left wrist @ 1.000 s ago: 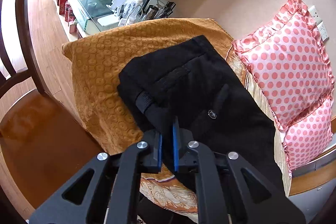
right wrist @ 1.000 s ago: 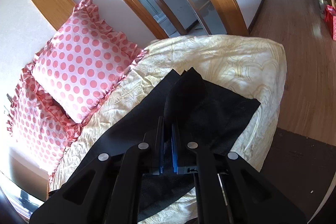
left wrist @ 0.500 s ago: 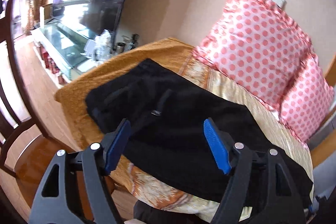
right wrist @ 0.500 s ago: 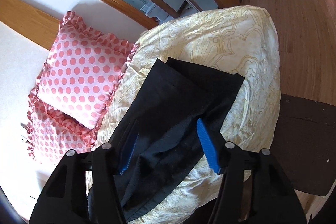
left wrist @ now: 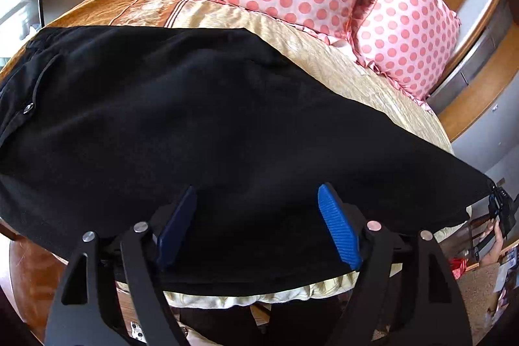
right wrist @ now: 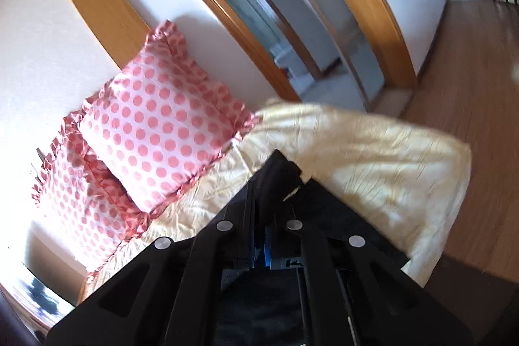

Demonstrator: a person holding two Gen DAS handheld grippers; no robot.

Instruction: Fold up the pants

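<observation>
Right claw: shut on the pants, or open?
Shut on the pants: the right claw has black hem fabric pinched between its blue pads.

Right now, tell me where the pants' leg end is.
In the right wrist view it is pinched between the right gripper fingers, the black pants cuff lifted over the yellow bedcover, right of the pink pillows.

Left tool (left wrist: 256,222) spread, right tool (right wrist: 261,209) clamped.

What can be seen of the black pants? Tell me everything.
The black pants look like soft matte fabric, lying lengthwise and mostly flat on the yellow bedspread, waist at the left with a small metal button. The left gripper hangs open over their near edge, apart from the cloth. The right gripper is shut on the hem end, lifting it.
</observation>
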